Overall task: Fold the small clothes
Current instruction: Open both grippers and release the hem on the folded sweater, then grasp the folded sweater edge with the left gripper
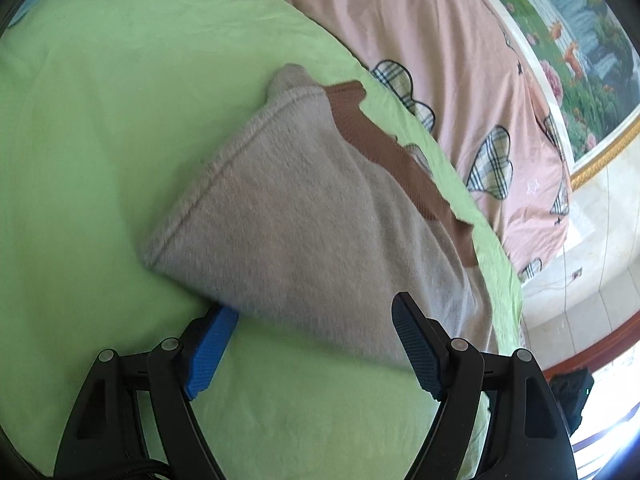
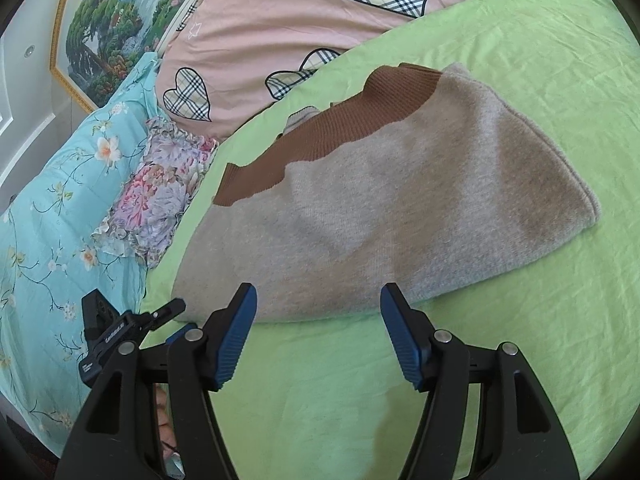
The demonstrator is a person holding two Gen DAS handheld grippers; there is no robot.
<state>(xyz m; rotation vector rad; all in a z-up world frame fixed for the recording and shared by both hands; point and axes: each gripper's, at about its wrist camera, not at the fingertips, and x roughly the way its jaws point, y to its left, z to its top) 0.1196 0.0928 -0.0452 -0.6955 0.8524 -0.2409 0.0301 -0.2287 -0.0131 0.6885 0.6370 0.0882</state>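
My left gripper [image 1: 316,320] stood with its jaws spread wide at the near hem of the grey knitted garment [image 1: 304,216]; one blue pad's tip [image 1: 212,352] was tucked under the cloth's edge and the other lay over it, but neither pressed on it, so I held nothing there. My right gripper [image 2: 318,312] was likewise spread, its pad tips just reaching the same near edge, with nothing pinched between them. In the right wrist view, the black nose of the other gripper showed low at the left beside the garment's corner.

Beyond the jaws the garment [image 2: 380,208] lay flat on the green sheet [image 2: 540,80], already doubled into a wedge, its brown ribbed band [image 2: 320,140] along the far side. Further out were the pink quilt with checked hearts [image 2: 280,20], a floral pillow [image 2: 156,192] and a framed landscape [image 2: 108,28] on the wall.

I judged the fold to be partly done, with both claws set to take the near edge. The next move called for closing on that hem at two spaced points, catching every layer, then lifting it evenly over toward the brown band.
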